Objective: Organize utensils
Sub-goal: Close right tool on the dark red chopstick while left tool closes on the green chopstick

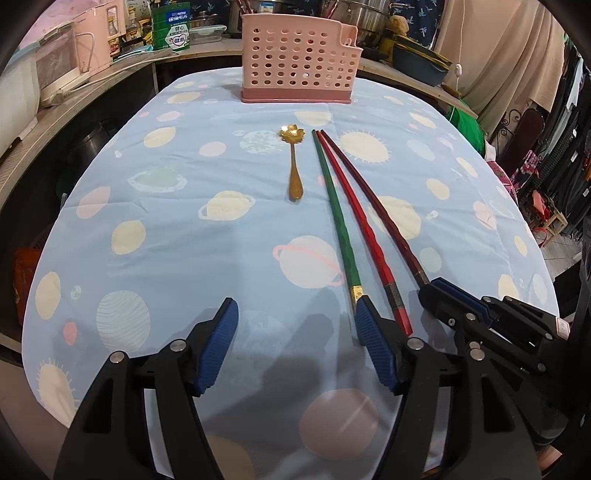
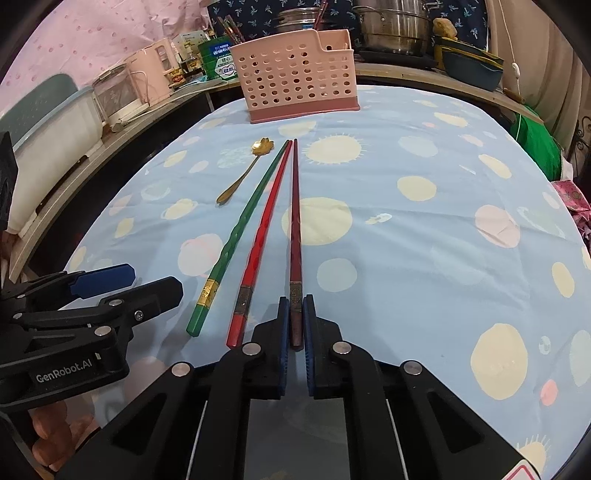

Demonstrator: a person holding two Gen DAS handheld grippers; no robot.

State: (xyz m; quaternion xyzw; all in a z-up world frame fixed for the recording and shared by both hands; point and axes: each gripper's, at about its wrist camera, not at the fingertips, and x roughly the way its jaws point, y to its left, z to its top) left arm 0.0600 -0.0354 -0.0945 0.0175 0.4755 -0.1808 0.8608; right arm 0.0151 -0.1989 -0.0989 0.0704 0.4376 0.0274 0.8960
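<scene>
Right claw (image 2: 294,325) sits nearest its cam at 6 o'clock, pads pressed in on the butt end of the dark maroon chopstick (image 2: 295,229), which looks pinched but lies flat on the worktop (image 2: 424,258), not lifted. Left claw (image 1: 295,343) is spread wide, holding nothing; its right pad sits just beside or touching the end of the green chopstick (image 1: 332,206), can't tell which.

Progress, judged from how things lie: barely begun. All 4 utensils are on the cloth w/ tips aimed toward 12 o'clock. From the left cam, the gold flower spoon (image 1: 294,168) lies at approx 12 o'clock, apart from the sticks; green chopstick, red chopstick (image 1: 360,221) and maroon one fan out from 12 to 4 o'clock, tips nearly touching at the far end. Pink slotted caddy (image 1: 299,62) stands at the far edge at 12 o'clock; nothing visibly in it, though the inside is mostly hidden. Left to do, prob.: lift maroon stick, drop in caddy, then the other 2 sticks and spoon.

Writing: "GenRobot.AI" in white on the left claw body, seen at 8 o'clock in the right cam. Green box (image 1: 171,27) behind the caddy at 11 o'clock reads "Nestle" plus Chinese text too small to read. Small bottle labels nearby are illegible.
</scene>
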